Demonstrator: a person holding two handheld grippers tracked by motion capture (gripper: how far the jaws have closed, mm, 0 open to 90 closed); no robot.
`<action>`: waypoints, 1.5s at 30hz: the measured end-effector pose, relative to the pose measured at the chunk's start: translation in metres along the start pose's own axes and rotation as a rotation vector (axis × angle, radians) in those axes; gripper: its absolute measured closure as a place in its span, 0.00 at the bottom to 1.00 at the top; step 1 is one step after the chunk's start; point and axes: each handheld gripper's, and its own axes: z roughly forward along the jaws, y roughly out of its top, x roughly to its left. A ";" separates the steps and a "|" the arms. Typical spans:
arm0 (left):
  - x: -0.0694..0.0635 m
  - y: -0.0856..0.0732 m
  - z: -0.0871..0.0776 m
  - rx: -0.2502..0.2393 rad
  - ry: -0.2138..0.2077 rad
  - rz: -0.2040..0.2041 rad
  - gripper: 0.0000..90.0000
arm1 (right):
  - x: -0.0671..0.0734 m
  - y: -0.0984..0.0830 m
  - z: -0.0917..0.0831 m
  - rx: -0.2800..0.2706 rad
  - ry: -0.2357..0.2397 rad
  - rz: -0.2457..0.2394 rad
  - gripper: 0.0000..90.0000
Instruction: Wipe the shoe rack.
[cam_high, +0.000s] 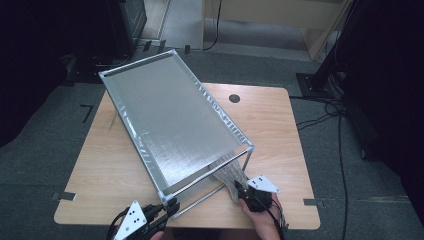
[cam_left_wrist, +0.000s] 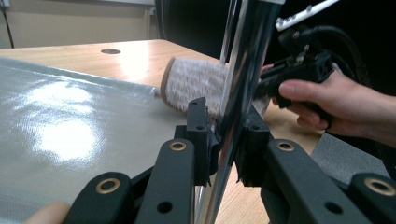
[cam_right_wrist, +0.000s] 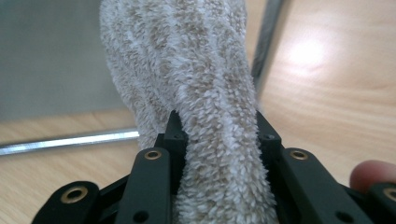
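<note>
A chrome tube frame (cam_high: 207, 189) carrying a silvery sheet (cam_high: 170, 120) stands tilted on the wooden table (cam_high: 280, 125). At its near corner my left gripper (cam_high: 172, 205) is shut on a chrome tube (cam_left_wrist: 240, 93), pads pressed on both sides (cam_left_wrist: 226, 140). A fluffy beige-and-white cloth (cam_high: 227, 175) lies under the frame's near right end. My right gripper (cam_high: 241, 189) is shut on that cloth (cam_right_wrist: 201, 70), which bulges between the jaws (cam_right_wrist: 217, 135). In the left gripper view the cloth (cam_left_wrist: 196, 86) lies beyond the tube, with the right gripper (cam_left_wrist: 275, 86) and its hand at one end.
The table has a round cable hole (cam_high: 234, 98) near its far edge. Another chrome rod (cam_right_wrist: 70, 140) lies low on the tabletop beside the cloth. Cables (cam_high: 320, 117) trail over the grey floor at right; dark furniture stands at the back left.
</note>
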 end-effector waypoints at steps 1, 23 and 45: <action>0.000 0.000 0.000 0.001 -0.001 0.000 0.87 | -0.001 0.003 -0.003 -0.013 -0.001 0.009 0.75; 0.000 0.000 0.001 0.002 0.000 0.001 0.88 | -0.007 0.024 -0.031 -0.090 -0.014 0.052 0.75; 0.000 0.001 0.001 0.007 -0.001 0.003 0.88 | 0.000 0.044 -0.067 -0.272 -0.053 0.014 0.74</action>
